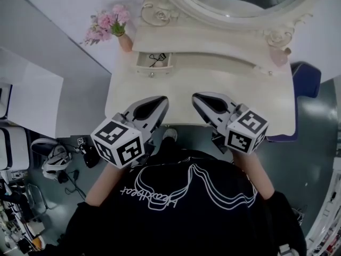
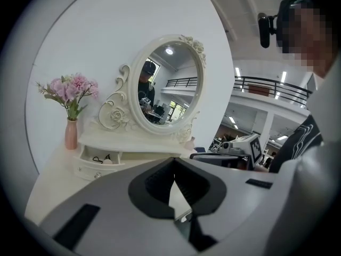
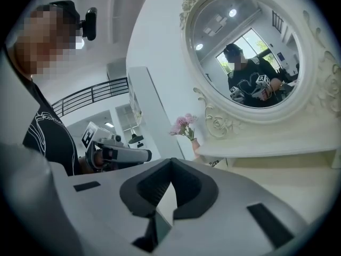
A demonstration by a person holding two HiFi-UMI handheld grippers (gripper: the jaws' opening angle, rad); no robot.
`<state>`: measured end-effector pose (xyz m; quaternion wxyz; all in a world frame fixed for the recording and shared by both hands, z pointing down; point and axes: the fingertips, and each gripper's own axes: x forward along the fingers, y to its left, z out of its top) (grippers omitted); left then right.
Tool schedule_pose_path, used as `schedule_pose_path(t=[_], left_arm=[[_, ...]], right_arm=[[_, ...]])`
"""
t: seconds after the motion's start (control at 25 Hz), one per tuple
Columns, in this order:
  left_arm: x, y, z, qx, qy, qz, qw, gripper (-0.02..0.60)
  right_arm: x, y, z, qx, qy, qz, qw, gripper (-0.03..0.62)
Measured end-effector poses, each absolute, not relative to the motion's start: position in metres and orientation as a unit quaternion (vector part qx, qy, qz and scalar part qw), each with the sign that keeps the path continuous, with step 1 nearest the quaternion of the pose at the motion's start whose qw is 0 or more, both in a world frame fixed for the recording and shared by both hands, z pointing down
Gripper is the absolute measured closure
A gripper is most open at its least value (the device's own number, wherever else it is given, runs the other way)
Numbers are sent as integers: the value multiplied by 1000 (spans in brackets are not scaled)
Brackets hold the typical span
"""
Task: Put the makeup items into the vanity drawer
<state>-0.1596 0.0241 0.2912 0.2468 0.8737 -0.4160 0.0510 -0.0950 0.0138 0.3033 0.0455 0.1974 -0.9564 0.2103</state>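
Right at the person's chest, the left hand-held gripper point(image 1: 161, 101) has its jaws pressed together with nothing between them. Same story beside it: the right hand-held gripper point(image 1: 196, 97) is closed on nothing. Both hover just over the front edge of the table point(image 1: 240, 103), tips pointing inward at each other.

Past them, the table top looks bare, with no loose makeup that I can pick out across the middle. Over towards the back left corner the small drawer point(image 1: 152, 71) stands pulled open, and there is the task's stuff: a dark looped thing point(image 1: 155, 58) and a small white round piece point(image 1: 159, 64) lying inside it.

Just behind the drawer, a pink vase point(image 1: 126, 41) of flowers holds the back left corner. At the back right corner sits a little pink object point(image 1: 281, 58); too small for me to say whether it is makeup or an ornament. The oval mirror point(image 1: 240, 1) rises along the back edge.

My read: the putting-in looks about done and we are between moves. Next up, I'd guess, is a reach to the back left to nudge that drawer front shut with closed tips, pushing square so it slides rather than jams, unless that pink piece needs collecting first.
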Motion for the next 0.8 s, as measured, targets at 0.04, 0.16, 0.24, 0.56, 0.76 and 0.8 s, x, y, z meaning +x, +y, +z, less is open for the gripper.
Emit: schedule_pose_path(t=[0.04,0.16,0.24,0.56,0.76,0.8], left_arm=[[-158,26,291,874,-415,52,245,578],[-155,31,288,876,-415,52,240,578],[-153,34,287,876,-415,52,239,578],[-153,42,288,875,-420,53,234,578],[-150,49,283,877,-420,50,226,578],[-149,50,282,878,-420,50,225,578]], right_arm=[[-93,16,303,199,-956,212,44,588],[-88,21,303,204,-955,212,41,588],[-87,23,302,203,-955,210,41,588],[-87,30,300,198,-958,204,42,588],[-85,39,297,197,-959,200,40,588],[-85,40,296,196,-959,200,40,588]])
